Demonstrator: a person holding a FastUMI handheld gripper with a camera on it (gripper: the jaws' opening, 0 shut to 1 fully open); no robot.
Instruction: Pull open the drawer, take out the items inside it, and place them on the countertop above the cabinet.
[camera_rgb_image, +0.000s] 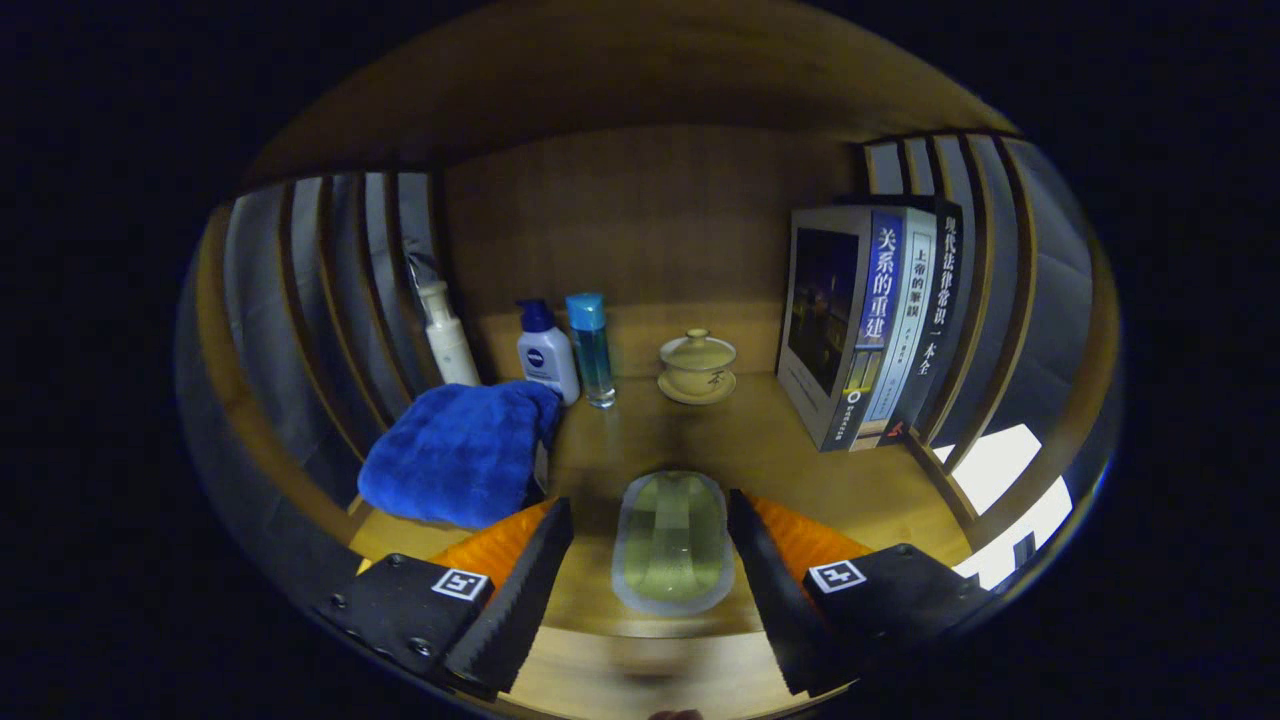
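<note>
Wooden worktop (860, 480) inside a slatted wooden shelf alcove, dimly lit. Gripper (650, 590) with jaws wide, nothing pressed; between them, touching neither finger, lies a pale green translucent oblong item (672, 540), possibly a soap bar or small lidded case, flat on the wood. Ahead to the left, a folded blue towel (455, 450); behind it a cream pump bottle (447, 335), a white bottle with blue cap (546, 352) and a slim clear blue bottle (591, 350). A lidded tea bowl on a saucer (697, 365) stands at centre back, three upright books (865, 320) to the right. Judgement: the green item looks light, rigid and smooth, likely slippery; best taken across its short width at mid-length, squarely, with moderate squeeze. The tea bowl is fragile, its lid loose. Drawer not identifiable from here.
</note>
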